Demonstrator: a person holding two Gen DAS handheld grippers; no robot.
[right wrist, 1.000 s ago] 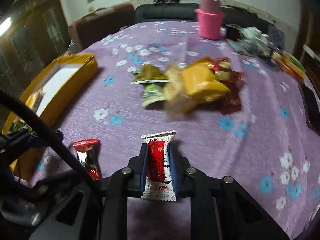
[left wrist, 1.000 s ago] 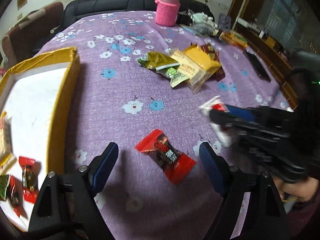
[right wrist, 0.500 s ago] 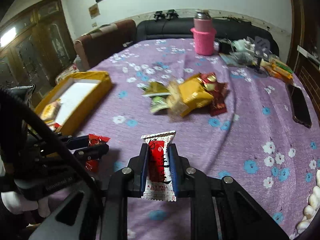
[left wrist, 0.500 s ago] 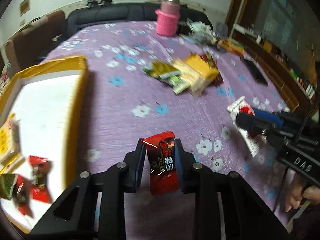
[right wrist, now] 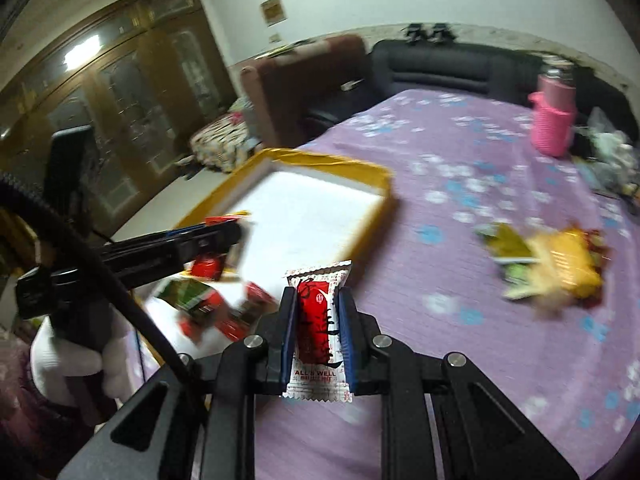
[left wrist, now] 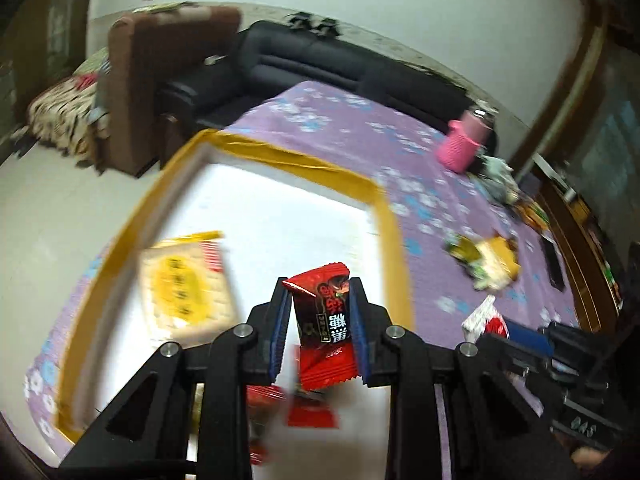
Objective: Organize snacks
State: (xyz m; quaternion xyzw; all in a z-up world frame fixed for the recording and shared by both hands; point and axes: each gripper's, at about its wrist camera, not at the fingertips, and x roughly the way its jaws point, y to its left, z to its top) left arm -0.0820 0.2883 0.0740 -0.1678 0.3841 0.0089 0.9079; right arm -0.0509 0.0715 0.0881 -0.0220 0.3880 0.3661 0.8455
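Yellow-rimmed, the white-floored cardboard tray [left wrist: 384, 216] sits at the left edge of the purple flowered tablecloth [right wrist: 480, 208] and holds a pale biscuit packet [left wrist: 184, 288] and small red sweets [left wrist: 312, 412]. Above it the left gripper [left wrist: 318, 320] clamps a red foil candy wrapper [left wrist: 326, 328]. Just right of the tray the right gripper [right wrist: 318, 336] pinches a white-and-red snack sachet [right wrist: 318, 332] — beyond lies a blurred heap of loose snack packets [right wrist: 552, 268], with a pink knitted bottle sleeve [right wrist: 554, 128] at the far edge.
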